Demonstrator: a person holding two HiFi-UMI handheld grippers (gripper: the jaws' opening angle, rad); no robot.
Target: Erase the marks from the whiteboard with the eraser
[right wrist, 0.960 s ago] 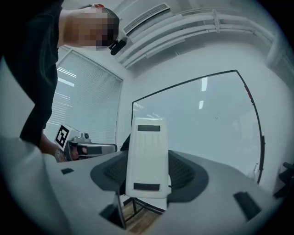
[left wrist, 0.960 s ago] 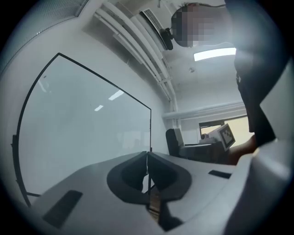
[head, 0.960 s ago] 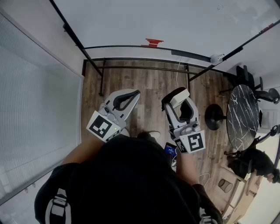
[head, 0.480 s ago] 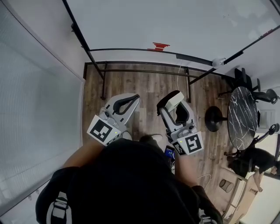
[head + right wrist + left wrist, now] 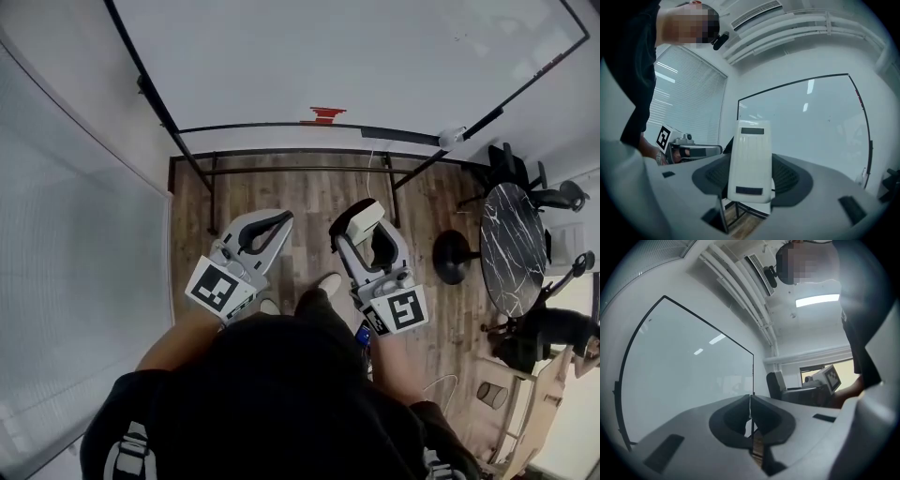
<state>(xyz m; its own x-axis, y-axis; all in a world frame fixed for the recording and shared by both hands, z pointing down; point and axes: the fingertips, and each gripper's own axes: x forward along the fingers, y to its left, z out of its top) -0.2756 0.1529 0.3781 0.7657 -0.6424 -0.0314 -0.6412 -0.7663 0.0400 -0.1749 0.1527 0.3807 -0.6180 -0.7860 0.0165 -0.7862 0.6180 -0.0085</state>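
**Eraser clamped, board coming closer**

Our right gripper has its jaws clenched on the white eraser, which stands upright between them. Our left gripper is pressed shut on nothing, its pads meeting edge to edge. Neither grip has altered over the last second.

What has changed is our stance. In the head view both grippers have drifted a little left, and a shoe sits further forward on the floor between them. The board fills more of the far field, and its top right corner has come into frame. We read that as a step toward the board. Wiping has not begun, since the eraser is well apart from the surface.

The head view alone shows a red item on the board's lower rail, plus a few faint marks far right. It doesn't settle how the jaws stand. The right gripper view confirms the hold and picks up the small marks on the board's right part. The left gripper view shows the left part of the board, which looks clean.
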